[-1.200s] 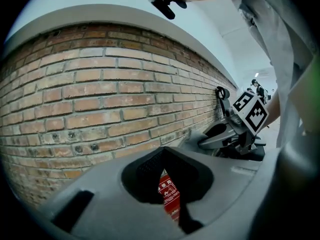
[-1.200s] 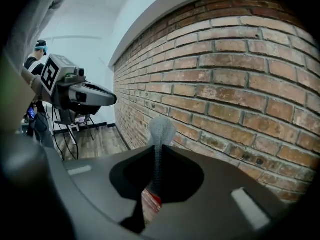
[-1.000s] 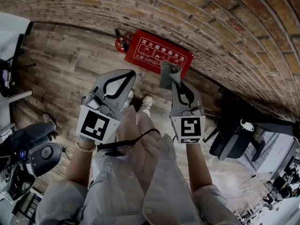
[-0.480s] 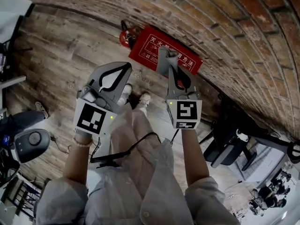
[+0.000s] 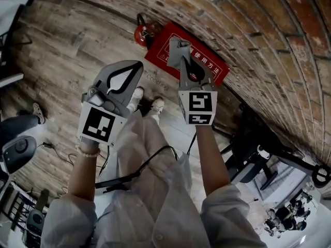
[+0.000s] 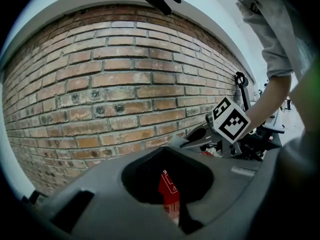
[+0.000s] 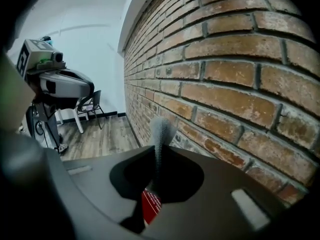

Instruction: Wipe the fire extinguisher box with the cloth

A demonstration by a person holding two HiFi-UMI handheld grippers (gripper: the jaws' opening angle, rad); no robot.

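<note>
The red fire extinguisher box (image 5: 209, 65) with white print lies on the wood floor against the brick wall. My right gripper (image 5: 181, 60) is shut on a grey cloth (image 5: 179, 49), which hangs over the box's near left part; whether it touches the box I cannot tell. In the right gripper view the cloth (image 7: 160, 134) sticks up between the jaws, with a strip of the box (image 7: 150, 206) below. My left gripper (image 5: 135, 66) is shut and empty, left of the box. The left gripper view shows the box (image 6: 169, 191) through the jaw opening.
A red extinguisher (image 5: 145, 32) stands at the box's left end. The brick wall (image 5: 248, 19) runs behind it. A black office chair (image 5: 251, 161) is at the right, dark equipment (image 5: 15, 151) at the left. The person's shoes (image 5: 155, 106) are on the floor below the grippers.
Both grippers have moved forward toward the box. The cloth, which was short of the box's near edge, now overlaps the box in the head view.
</note>
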